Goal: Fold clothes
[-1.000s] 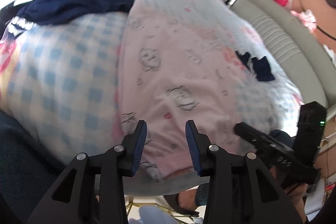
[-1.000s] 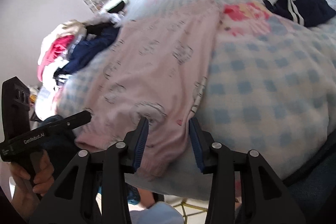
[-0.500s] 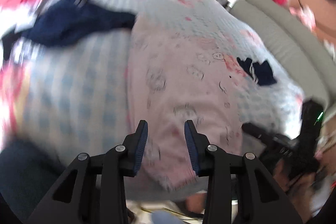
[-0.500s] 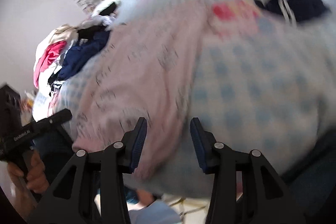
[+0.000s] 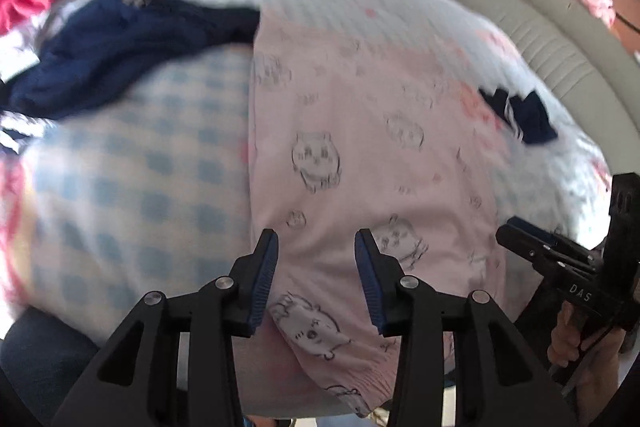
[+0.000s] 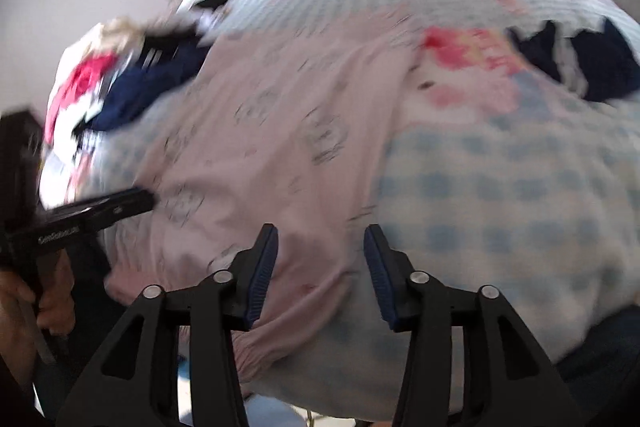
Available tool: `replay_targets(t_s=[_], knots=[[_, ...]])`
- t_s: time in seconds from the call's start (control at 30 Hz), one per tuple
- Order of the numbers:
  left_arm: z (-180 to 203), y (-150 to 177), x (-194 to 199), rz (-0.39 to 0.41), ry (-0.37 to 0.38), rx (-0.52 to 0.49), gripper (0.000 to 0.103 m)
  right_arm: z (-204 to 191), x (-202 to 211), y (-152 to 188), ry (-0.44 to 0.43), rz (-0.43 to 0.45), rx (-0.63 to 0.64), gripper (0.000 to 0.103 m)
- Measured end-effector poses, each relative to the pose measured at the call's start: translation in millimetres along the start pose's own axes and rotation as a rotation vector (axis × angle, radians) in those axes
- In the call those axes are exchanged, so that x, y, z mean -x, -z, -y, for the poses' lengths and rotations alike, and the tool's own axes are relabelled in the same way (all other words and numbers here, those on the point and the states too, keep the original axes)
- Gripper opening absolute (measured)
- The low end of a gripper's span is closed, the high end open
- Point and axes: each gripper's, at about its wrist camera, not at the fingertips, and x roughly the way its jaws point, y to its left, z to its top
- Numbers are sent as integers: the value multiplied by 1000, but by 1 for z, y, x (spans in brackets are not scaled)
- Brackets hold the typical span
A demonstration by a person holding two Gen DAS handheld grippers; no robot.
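Left claw (image 5: pixel 316 277) and right claw (image 6: pixel 320 273) both stand wide and hold nothing, each poised over the near hem of the pale pink cotton garment printed with grey cartoon animals (image 5: pixel 360 155). It lies spread long and flat on the blue-and-white checked bed cover (image 5: pixel 132 183), which suits gripping two hem corners for a lengthwise fold. Whether it is already folded once cannot be told. A dark navy garment (image 5: pixel 132 43) touches its far corner; a small navy item (image 5: pixel 520 111) lies just beside its right edge.
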Motion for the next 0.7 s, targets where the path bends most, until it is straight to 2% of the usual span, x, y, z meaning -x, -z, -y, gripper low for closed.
replay_targets(t_s=[0.1, 0.2, 0.23, 0.33, 0.47, 0.57, 0.67, 0.7], knots=[[6, 2, 5, 24, 7, -11, 43, -4, 4, 2, -35, 19, 3, 47], [10, 6, 7, 35, 3, -18, 43, -22, -9, 7, -26, -28, 59, 47], [8, 8, 4, 14, -16, -4, 43, -24, -13, 9, -13, -45, 67, 47], [-12, 11, 8, 4, -3, 92, 42, -16, -13, 14, 11, -70, 37, 45], [-26, 13, 27, 64, -14, 151, 43, 3, -5, 20, 37, -68, -37, 46], [-19, 12, 31, 84, 26, 122, 44, 9, 5, 17, -8, -26, -86, 47], [-1, 14, 23, 55, 46, 40, 45, -6, 10, 15, -46, 20, -26, 48], [1, 15, 18, 38, 32, 34, 45, -11, 8, 16, -63, 12, -7, 48]])
